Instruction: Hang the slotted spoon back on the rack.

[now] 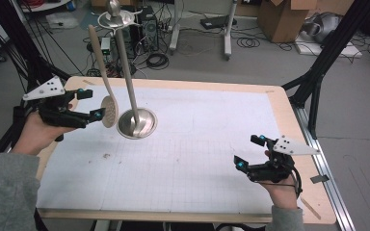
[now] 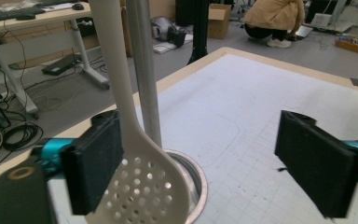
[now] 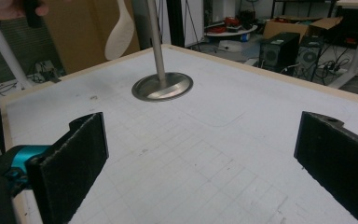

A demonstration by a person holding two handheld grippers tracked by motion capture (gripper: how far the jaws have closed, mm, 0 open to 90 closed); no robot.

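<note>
One slotted spoon (image 1: 107, 103) hangs from one metal stand (image 1: 136, 122), its bowl apparently touching a pad of the wide-open left gripper (image 1: 90, 105); right gripper (image 1: 247, 151) open, empty

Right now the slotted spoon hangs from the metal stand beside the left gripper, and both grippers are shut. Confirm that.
Wrong in one respect: neither gripper is shut. In the left gripper view the left gripper has its jaws wide apart, with the slotted spoon against one pad. The right gripper view shows the right gripper open too. The spoon does hang beside the metal stand.
</note>
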